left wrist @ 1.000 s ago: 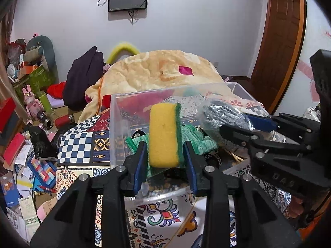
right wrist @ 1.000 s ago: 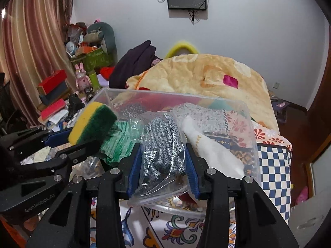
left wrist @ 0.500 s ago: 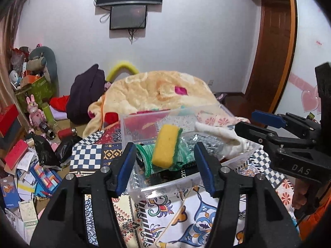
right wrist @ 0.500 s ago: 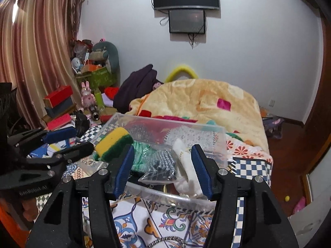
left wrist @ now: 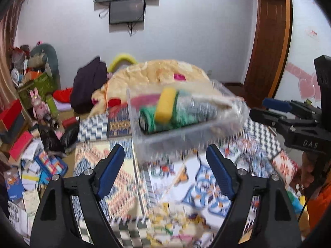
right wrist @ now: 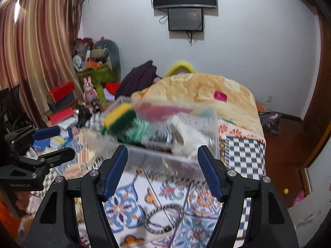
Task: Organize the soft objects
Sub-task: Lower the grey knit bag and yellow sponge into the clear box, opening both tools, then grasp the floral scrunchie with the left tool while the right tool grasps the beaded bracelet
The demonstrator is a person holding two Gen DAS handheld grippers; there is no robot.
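Observation:
A clear plastic bin (left wrist: pixel 157 144) (right wrist: pixel 165 159) stands on the patterned bedspread (right wrist: pixel 186 196). Inside it lie a yellow-and-green sponge (left wrist: pixel 166 105) (right wrist: pixel 120 117), a green cloth (left wrist: pixel 149 113), a bagged black-and-white item (left wrist: pixel 198 109) and a white cloth (right wrist: pixel 188 136). My left gripper (left wrist: pixel 165 150) (right wrist: pixel 64 141) hangs short of the bin's near wall, jaws opening, nothing between them. My right gripper (right wrist: pixel 163 150) (left wrist: pixel 258 107) is also back from the bin, jaws opening and empty. The bin and bedspread are motion-blurred.
A yellow-orange blanket (right wrist: pixel 206 88) is heaped behind the bin. A black wire ring (right wrist: pixel 163 217) lies on the bedspread near the right gripper. Boxes, toys and papers (left wrist: pixel 31 144) litter the floor at left. A brown door (left wrist: pixel 266 41) stands at right.
Both grippers have drawn back from the bin and their jaws have spread. The left let go of the sponge, the right of the bagged item; both now lie in the bin.

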